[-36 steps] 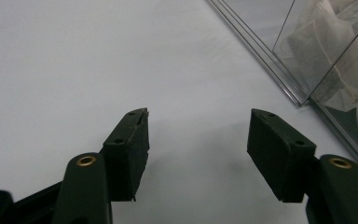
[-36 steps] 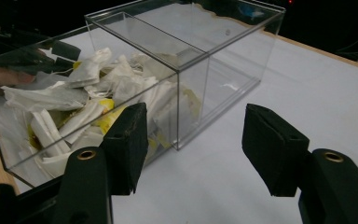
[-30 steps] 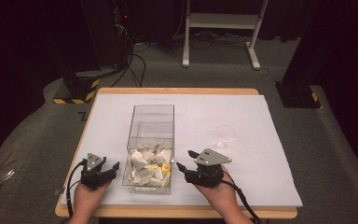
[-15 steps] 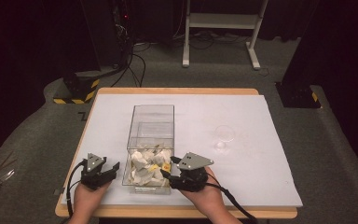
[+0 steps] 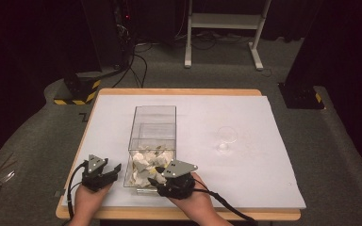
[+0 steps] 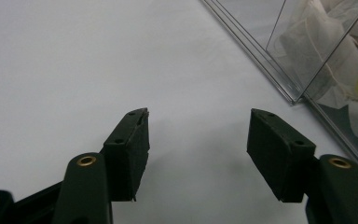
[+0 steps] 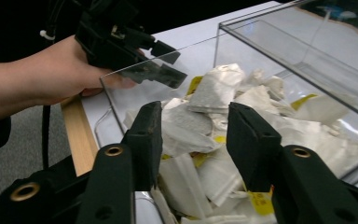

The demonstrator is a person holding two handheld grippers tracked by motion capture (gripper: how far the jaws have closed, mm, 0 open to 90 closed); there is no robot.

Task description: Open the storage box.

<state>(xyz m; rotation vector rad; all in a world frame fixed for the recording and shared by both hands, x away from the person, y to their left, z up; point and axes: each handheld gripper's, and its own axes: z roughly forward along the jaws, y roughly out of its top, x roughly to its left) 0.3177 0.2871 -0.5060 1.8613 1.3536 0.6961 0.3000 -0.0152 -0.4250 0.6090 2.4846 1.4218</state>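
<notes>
- Dark room, wooden table (image 5: 179,92) covered by a white sheet (image 5: 245,141).
- Clear plastic box (image 5: 153,136) sits left of centre; its near end is full of tea bags (image 5: 148,165), far end bare.
- Small clear cup (image 5: 226,137) stands right of the box, well apart. Looks to have one small white bit in it, hard to tell.
- Left gripper (image 6: 198,135): parked on the sheet just left of the box, jaws spread, nothing between.
- Right gripper (image 7: 193,140): over the box's near right corner, jaws have just been closing above the tea bags, one bag partly between them, pads not yet pressing.
- Progress: early, I'd judge. No bag gripped yet; pick and carry remain.
</notes>
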